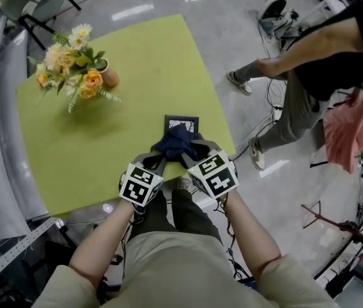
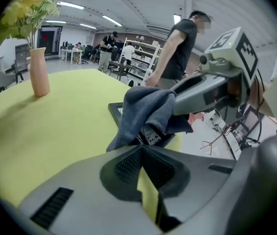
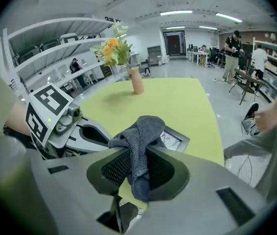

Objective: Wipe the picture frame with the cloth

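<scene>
A dark blue cloth [image 1: 177, 143] is bunched over the near part of a black picture frame [image 1: 182, 122], which lies flat near the front edge of the yellow-green table [image 1: 142, 50]. My right gripper [image 1: 191, 154] is shut on the cloth [image 3: 140, 131], whose folds hang between its pads above the frame [image 3: 176, 141]. My left gripper [image 1: 157, 163] sits just left of the cloth, shut with nothing in it. In the left gripper view its tips [image 2: 140, 150] meet right in front of the hanging cloth [image 2: 145, 109] and the frame's corner [image 2: 114, 109].
A vase of orange and cream flowers [image 1: 81, 69] stands at the table's far left. A person [image 1: 309, 50] stands on the floor to the right, near cables and a pink cloth [image 1: 348, 130]. The table's right edge runs close beside the frame.
</scene>
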Tool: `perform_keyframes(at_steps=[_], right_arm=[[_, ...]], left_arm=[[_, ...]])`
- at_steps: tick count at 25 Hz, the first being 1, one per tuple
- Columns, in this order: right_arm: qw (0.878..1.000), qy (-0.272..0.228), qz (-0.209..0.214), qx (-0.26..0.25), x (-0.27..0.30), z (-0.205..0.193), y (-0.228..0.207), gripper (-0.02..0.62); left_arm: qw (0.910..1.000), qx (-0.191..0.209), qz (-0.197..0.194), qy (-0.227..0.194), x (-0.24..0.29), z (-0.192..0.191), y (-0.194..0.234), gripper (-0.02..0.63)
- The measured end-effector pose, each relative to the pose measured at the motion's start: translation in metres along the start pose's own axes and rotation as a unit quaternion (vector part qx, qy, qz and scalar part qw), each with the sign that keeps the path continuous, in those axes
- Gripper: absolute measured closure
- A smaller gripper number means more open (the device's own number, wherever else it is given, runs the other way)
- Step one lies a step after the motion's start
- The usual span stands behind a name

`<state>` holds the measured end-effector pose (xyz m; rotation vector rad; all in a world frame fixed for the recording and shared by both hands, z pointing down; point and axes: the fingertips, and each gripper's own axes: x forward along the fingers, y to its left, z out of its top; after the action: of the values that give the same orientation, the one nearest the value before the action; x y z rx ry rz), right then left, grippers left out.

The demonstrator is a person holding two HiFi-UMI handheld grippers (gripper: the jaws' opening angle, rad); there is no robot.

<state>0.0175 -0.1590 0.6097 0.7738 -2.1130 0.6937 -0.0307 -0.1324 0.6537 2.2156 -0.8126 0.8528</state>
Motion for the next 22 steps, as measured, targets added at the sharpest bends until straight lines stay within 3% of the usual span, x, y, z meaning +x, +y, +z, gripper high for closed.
perform_keyframes(at_steps=[5,11,18,22], right_arm=[[0.999,0.021,0.033,0.019,0.033,-0.017,0.03,0.502],[0.998,0.034,0.038,0.021,0.04,-0.032,0.03,0.503],[0.998,0.062,0.004,0.002,0.017,-0.061,0.005,0.503],[0.997,0.073,-0.027,0.015,-0.003,-0.076,-0.017,0.502]], left_arm=[[0.9999,0.007,0.002,0.007,0.005,-0.008,0.0,0.598],[0.9997,0.021,0.004,0.015,0.006,-0.008,0.001,0.598],[0.9995,0.028,0.004,0.014,0.007,-0.012,0.002,0.597],[0.9999,-0.003,-0.004,0.015,0.005,-0.007,0.001,0.597]])
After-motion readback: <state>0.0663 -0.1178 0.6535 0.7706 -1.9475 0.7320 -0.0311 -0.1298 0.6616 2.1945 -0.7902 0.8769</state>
